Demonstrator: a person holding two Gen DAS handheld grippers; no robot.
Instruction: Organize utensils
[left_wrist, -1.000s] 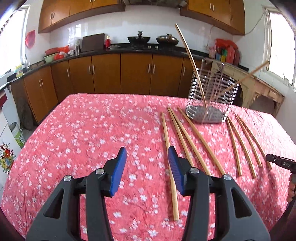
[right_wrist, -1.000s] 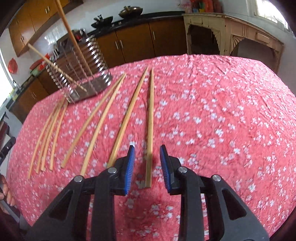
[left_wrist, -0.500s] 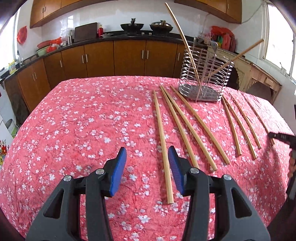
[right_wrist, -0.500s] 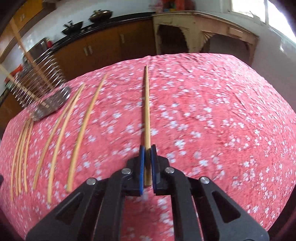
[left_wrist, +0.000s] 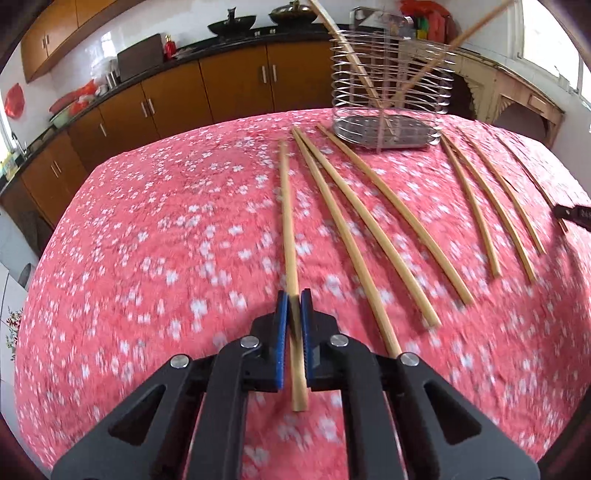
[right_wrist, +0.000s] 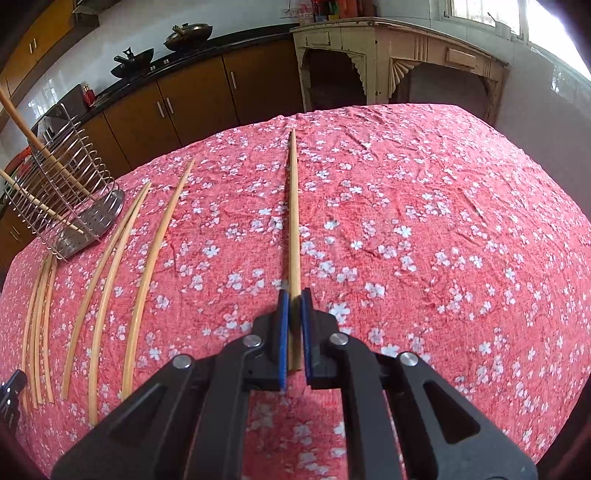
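My left gripper (left_wrist: 292, 301) is shut on a long bamboo chopstick (left_wrist: 287, 225), gripping it near its near end. My right gripper (right_wrist: 292, 301) is shut on another bamboo chopstick (right_wrist: 293, 221), also near its near end. Both chopsticks point away along the fingers over the red floral tablecloth (left_wrist: 166, 240). A wire utensil holder (left_wrist: 391, 92) with two chopsticks standing in it sits at the far side of the table; it shows at far left in the right wrist view (right_wrist: 62, 199). Several more chopsticks (left_wrist: 373, 229) lie on the cloth.
Three loose chopsticks (right_wrist: 122, 280) lie left of my right gripper, with a tighter bundle (right_wrist: 37, 325) further left. Kitchen cabinets (left_wrist: 184, 92) run behind the table. A cream wooden side table (right_wrist: 399, 59) stands beyond the far edge. The other gripper's tip (left_wrist: 574, 214) shows at right.
My left gripper moved onto the leftmost chopstick and shut on it. My right gripper, which shut on its chopstick half a second ago, still holds it.
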